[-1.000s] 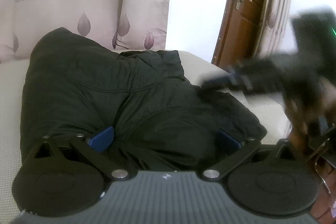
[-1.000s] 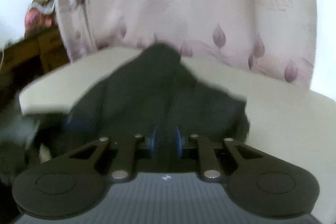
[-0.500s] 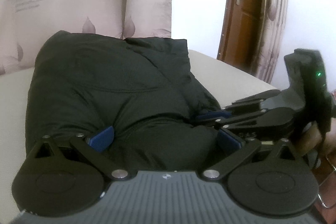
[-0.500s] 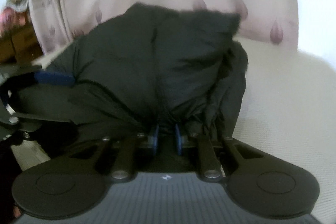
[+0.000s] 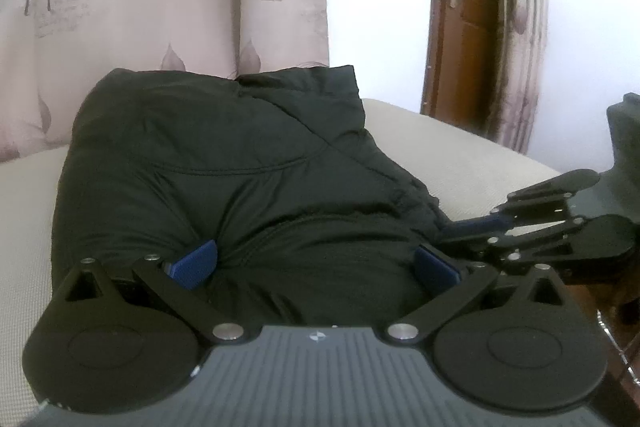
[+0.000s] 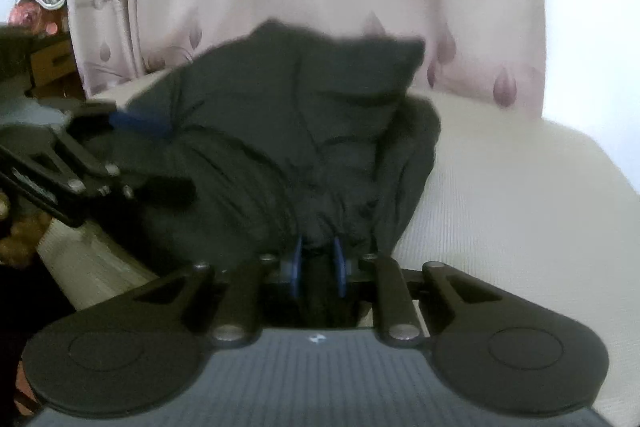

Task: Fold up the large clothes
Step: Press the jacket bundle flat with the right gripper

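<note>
The bulky black padded jacket (image 5: 224,179) is lying bunched on the cream ribbed cushion (image 6: 500,187). The right gripper (image 6: 316,267) is pinching its near hem, while the left gripper (image 5: 316,263), spread wide, is pressing into the near fold without gripping. Puffy fabric could be springing back, or slipping off the near edge.

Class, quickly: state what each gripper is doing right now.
Left gripper: open, fingers spread against the black jacket.
Right gripper: shut on the black jacket.
</note>
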